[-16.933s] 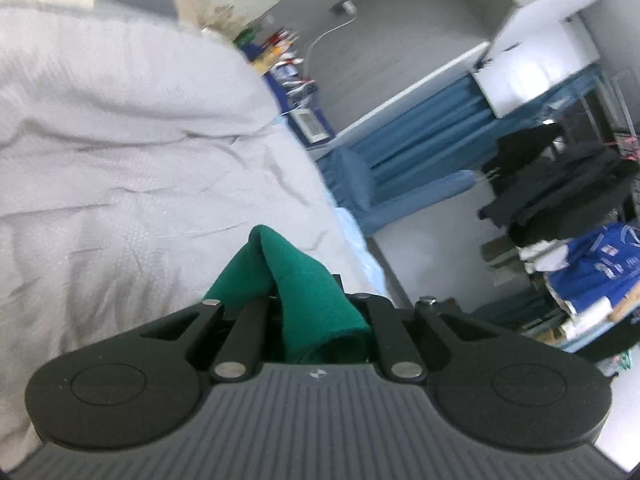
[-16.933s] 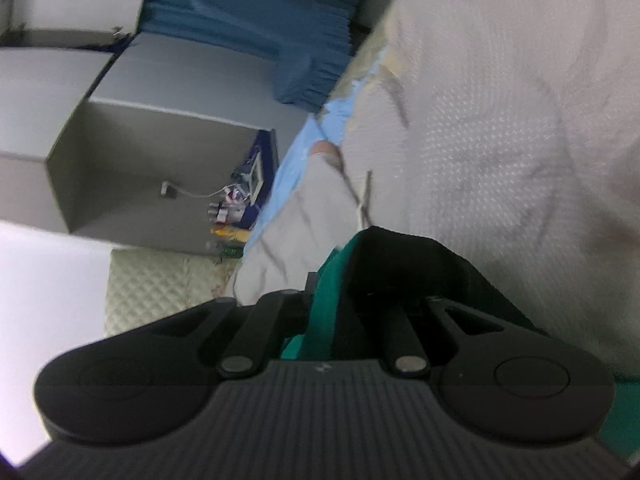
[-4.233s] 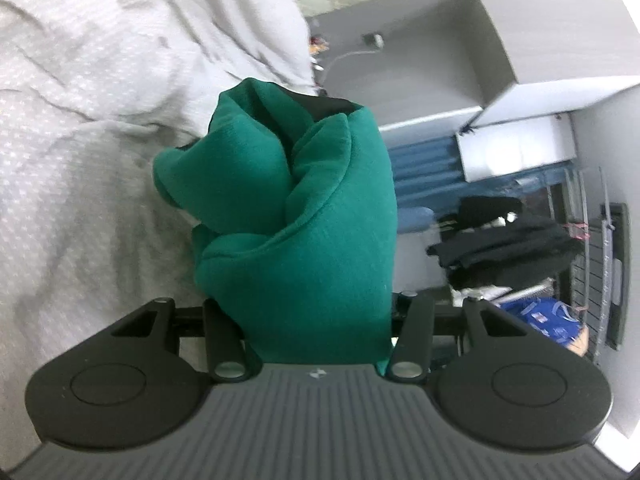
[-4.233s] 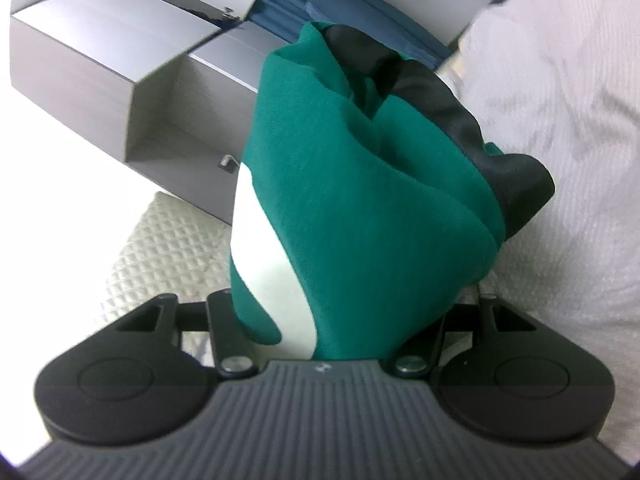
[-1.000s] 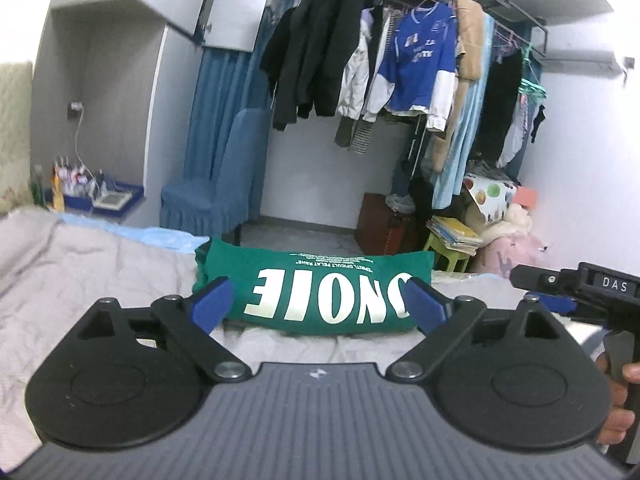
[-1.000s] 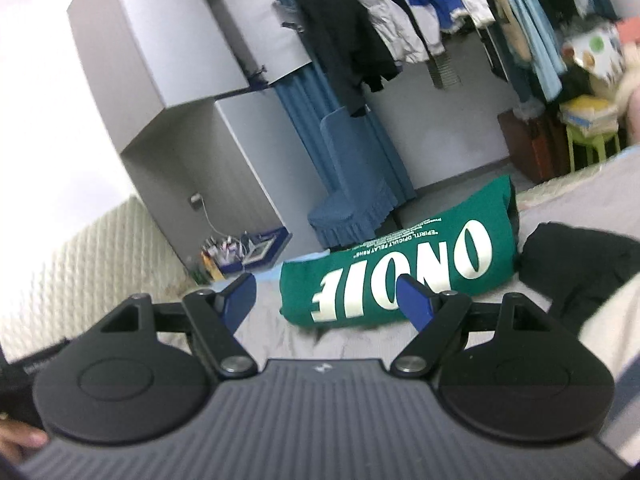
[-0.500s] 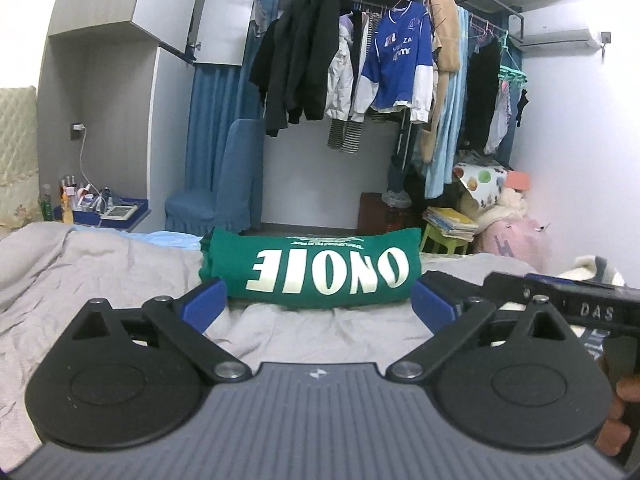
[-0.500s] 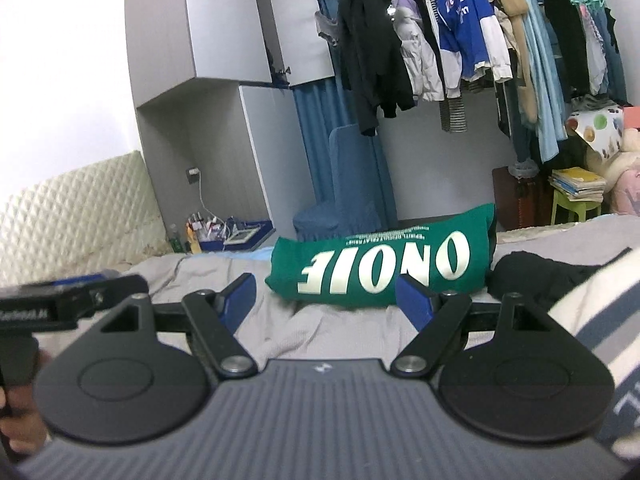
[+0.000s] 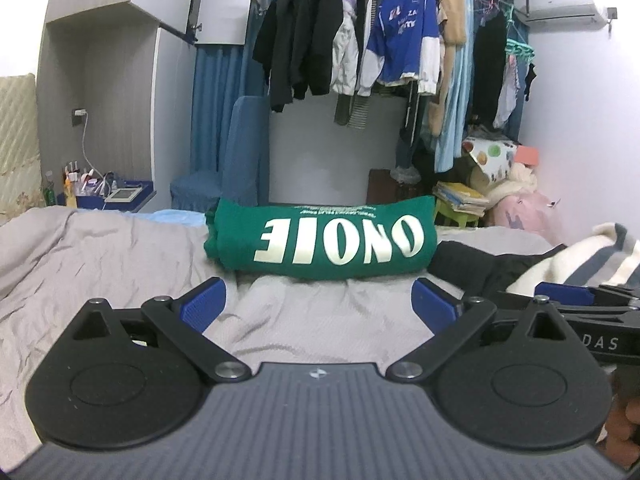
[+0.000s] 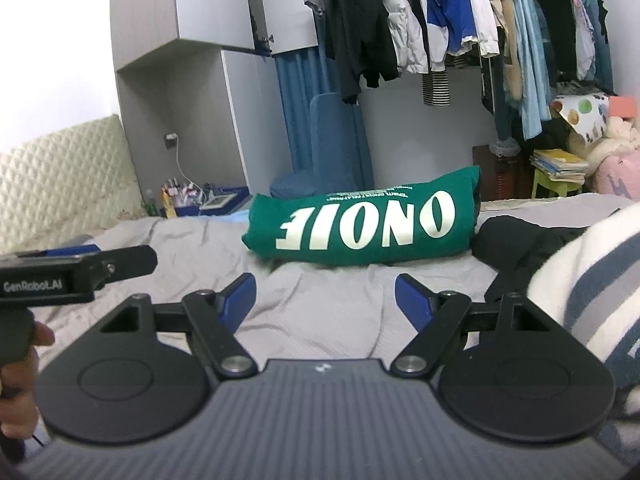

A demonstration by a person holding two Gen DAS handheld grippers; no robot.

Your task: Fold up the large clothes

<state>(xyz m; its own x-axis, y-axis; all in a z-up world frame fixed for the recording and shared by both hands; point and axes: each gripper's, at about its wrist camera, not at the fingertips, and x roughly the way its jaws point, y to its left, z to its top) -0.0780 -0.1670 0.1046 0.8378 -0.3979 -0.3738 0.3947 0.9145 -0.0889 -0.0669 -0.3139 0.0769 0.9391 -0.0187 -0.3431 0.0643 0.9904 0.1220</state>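
- Left wrist view: the left gripper (image 9: 318, 304) has its jaws spread wide with nothing between them, only the grey bedspread (image 9: 120, 264) below
- The folded green sweatshirt (image 9: 320, 240) lies as a thick bundle near the far edge of the bed, white lettering upside down
- A black garment (image 9: 472, 268) touches its right end; the right gripper (image 9: 568, 300) shows at the right edge
- Right wrist view: the right gripper (image 10: 325, 298) is also wide open and empty
- The green sweatshirt (image 10: 364, 224) sits ahead, apart from the fingertips (image 10: 412, 300)
- A striped cream garment (image 10: 592, 276) fills the bed's right edge
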